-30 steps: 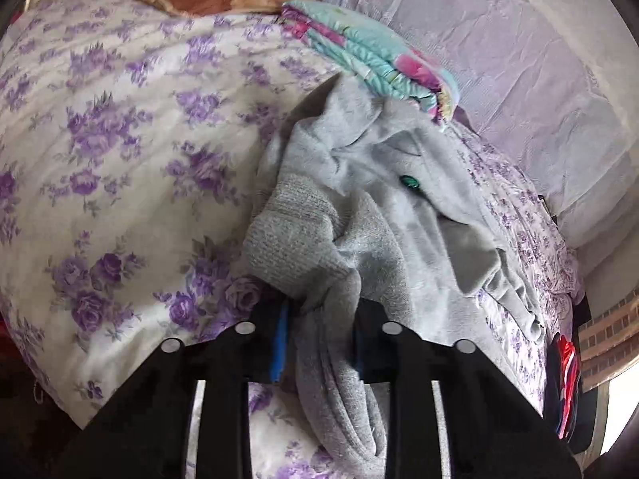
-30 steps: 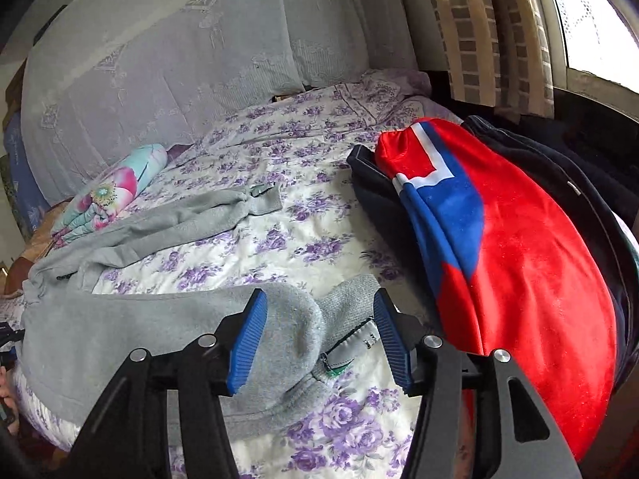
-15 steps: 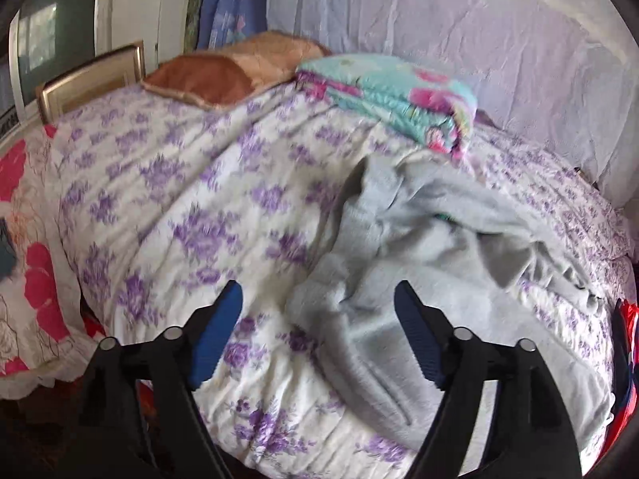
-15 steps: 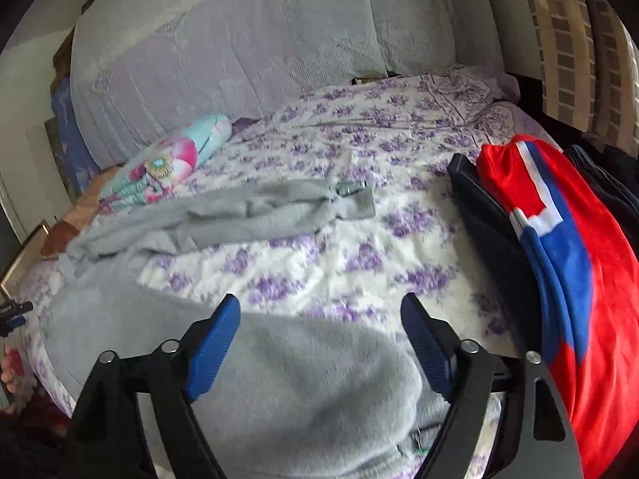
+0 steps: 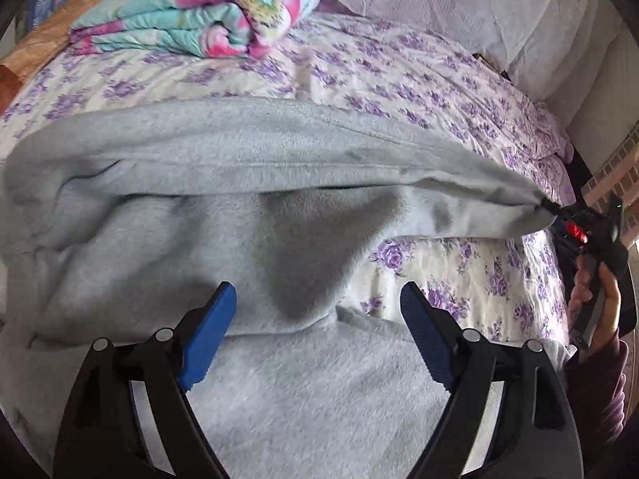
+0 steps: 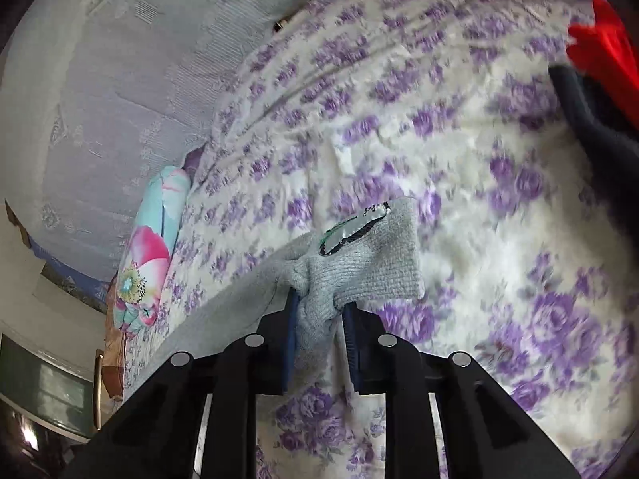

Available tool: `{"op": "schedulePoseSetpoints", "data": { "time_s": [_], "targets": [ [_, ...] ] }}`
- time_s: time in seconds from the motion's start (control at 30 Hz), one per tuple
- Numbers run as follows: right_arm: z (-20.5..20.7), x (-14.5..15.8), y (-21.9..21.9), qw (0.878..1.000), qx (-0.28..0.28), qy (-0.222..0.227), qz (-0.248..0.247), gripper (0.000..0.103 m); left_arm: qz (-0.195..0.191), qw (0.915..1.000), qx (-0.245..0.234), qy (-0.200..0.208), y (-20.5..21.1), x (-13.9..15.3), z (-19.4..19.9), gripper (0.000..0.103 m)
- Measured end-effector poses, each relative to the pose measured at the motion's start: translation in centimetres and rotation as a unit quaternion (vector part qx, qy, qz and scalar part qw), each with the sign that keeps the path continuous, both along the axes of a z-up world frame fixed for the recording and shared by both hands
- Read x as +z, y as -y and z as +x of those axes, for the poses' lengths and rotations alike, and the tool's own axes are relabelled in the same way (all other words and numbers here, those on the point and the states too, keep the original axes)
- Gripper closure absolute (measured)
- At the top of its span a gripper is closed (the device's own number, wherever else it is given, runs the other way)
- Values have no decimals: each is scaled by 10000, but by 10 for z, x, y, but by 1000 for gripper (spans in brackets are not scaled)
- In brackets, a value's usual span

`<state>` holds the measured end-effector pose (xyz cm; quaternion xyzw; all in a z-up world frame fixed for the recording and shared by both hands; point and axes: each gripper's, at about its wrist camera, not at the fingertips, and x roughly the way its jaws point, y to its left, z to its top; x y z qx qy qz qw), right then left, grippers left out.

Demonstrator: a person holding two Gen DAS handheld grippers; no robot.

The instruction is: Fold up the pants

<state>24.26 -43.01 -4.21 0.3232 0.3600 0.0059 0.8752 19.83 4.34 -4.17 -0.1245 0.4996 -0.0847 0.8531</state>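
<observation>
The grey pants lie across the flowered bedsheet, one leg pulled taut toward the right. My left gripper hovers over the grey cloth, open, with nothing pinched between its blue pads. At the far right of the left wrist view, my right gripper holds the end of that leg, a person's hand behind it. In the right wrist view, the right gripper has its jaws closing on the ribbed cuff, which bunches between the pads. The cuff's label faces up.
A folded teal and pink blanket lies at the back of the bed, a brown pillow beside it. A pale lilac padded backrest runs behind. Red and dark clothes lie at the bed's right end.
My left gripper let go of the bunched pants, opened wide and swung across over the cloth. My right gripper opened wide, then closed on the ribbed cuff and drew the leg taut.
</observation>
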Motion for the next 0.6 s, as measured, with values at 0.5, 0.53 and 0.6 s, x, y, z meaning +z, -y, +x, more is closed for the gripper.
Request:
{"op": "schedulePoseSetpoints", "data": {
  "time_s": [0.5,0.53,0.6],
  "targets": [
    [-46,31,-10,9776,217,-160,-2088,34,-406,9981,444,127,-89,43,-34,8],
    [-43,34,-16,9807,454,-96,-1898,34,-496,9967,637,1,-105,40,-29,8],
    [-31,30,-33,9828,948,-168,-1578,34,-923,9913,849,-401,-128,22,-10,8]
  ]
}}
